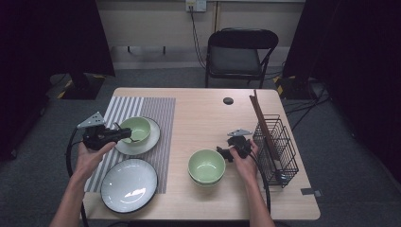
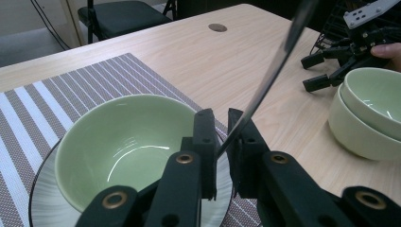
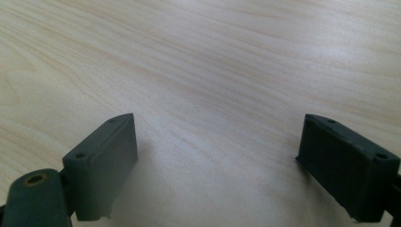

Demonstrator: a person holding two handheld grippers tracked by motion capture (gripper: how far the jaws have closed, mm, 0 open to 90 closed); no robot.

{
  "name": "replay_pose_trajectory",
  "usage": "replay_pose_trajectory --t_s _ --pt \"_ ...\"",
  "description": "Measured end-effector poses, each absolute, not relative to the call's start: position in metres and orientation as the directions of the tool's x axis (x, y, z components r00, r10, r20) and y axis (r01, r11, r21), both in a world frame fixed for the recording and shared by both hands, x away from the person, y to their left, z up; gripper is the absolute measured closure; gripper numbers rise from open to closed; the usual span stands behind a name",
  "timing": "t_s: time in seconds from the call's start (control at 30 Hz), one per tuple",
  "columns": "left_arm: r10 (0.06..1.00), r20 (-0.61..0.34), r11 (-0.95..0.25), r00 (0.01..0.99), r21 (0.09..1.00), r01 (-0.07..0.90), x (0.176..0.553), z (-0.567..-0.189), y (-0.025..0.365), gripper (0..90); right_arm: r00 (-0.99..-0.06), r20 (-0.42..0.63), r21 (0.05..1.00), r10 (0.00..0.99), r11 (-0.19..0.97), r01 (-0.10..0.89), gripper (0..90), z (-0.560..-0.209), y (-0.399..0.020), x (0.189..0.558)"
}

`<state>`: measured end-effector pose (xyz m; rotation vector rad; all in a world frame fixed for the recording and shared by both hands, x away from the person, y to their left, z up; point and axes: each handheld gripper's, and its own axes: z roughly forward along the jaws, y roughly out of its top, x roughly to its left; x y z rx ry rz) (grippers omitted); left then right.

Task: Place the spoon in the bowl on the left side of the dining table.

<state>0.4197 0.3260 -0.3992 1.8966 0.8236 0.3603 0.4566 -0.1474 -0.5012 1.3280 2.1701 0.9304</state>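
At centre left, the left hand-held gripper (image 2: 221,142) pinches a utensil (image 2: 279,61) over a bowl (image 2: 118,142); the right hand-held gripper (image 3: 217,156) gapes wide, empty, above the counter (image 3: 213,56).

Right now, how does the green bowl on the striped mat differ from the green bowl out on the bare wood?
The bowl on the mat is a single bowl sitting on a white plate; the bowl on the wood is the top of a stack of two, straight on the table. The left hand-held gripper is at the first, a thin utensil handle between its jaws; the right hand-held gripper is open beside the stack. Both are pale green, upright and empty.
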Motion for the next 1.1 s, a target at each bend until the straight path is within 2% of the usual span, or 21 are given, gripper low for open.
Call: replay_pose_trajectory --t_s 0.5,0.67,1.1 --pt "0.698 -0.125 -0.252 0.706 0.879 0.405 0.417 -0.408 0.327 77.3 -0.448 -0.015 0.730 0.894 0.316 0.606 11.7 -0.501 -0.147 0.457" --pt "0.705 -0.123 -0.250 0.699 0.879 0.406 0.415 -0.407 0.334 80.9 -0.449 -0.014 0.730 0.893 0.316 0.606 11.7 -0.501 -0.147 0.457" --pt "0.756 -0.138 -0.190 0.640 0.889 0.416 0.411 -0.412 0.357 79.8 -0.449 -0.014 0.731 0.893 0.316 0.605 11.7 -0.501 -0.147 0.457"
